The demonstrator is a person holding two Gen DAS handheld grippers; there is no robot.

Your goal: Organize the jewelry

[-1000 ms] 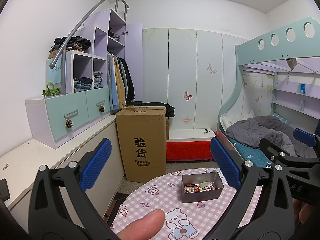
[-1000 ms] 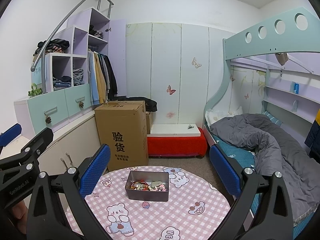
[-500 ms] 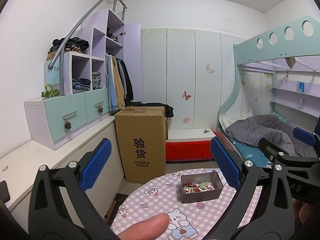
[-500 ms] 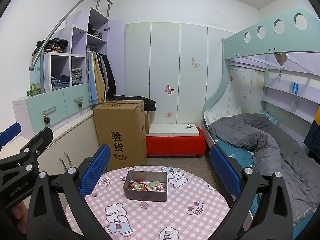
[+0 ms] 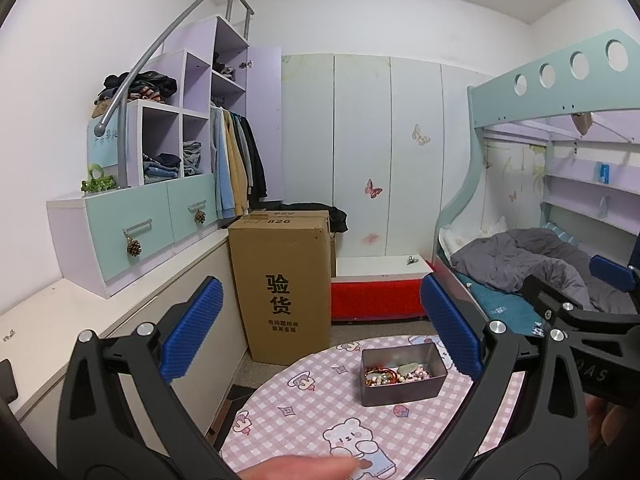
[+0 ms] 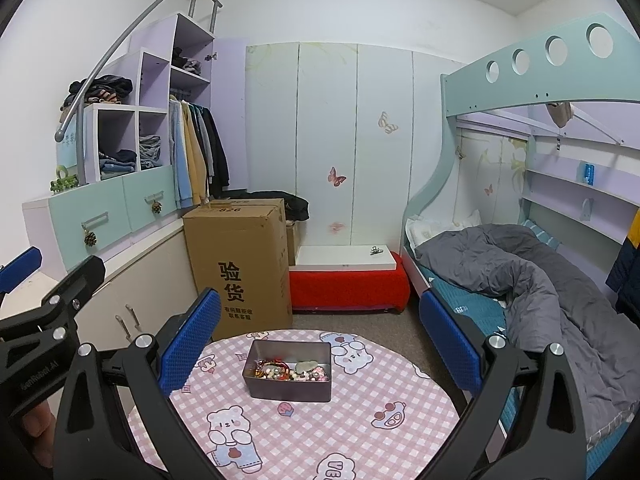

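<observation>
A dark grey metal tin [image 5: 403,370] full of mixed beaded jewelry [image 5: 394,374] sits on a round table with a pink checked cloth [image 5: 304,404]. The tin also shows in the right wrist view [image 6: 289,369], with its jewelry [image 6: 290,372] inside, on the same table [image 6: 320,432]. My left gripper [image 5: 320,332] is open and empty, held above the table's near left side. My right gripper [image 6: 320,332] is open and empty, above and short of the tin. Each gripper shows at the edge of the other's view.
A tall cardboard box [image 6: 240,264] stands on the floor behind the table. A white cabinet counter [image 5: 60,320] runs along the left. A bunk bed with a grey duvet [image 6: 520,276] is on the right. A red low bench [image 6: 348,284] is at the back.
Both grippers have drifted slightly, so the tin and table sit a little lower and closer in both views. Both stay open and empty.
</observation>
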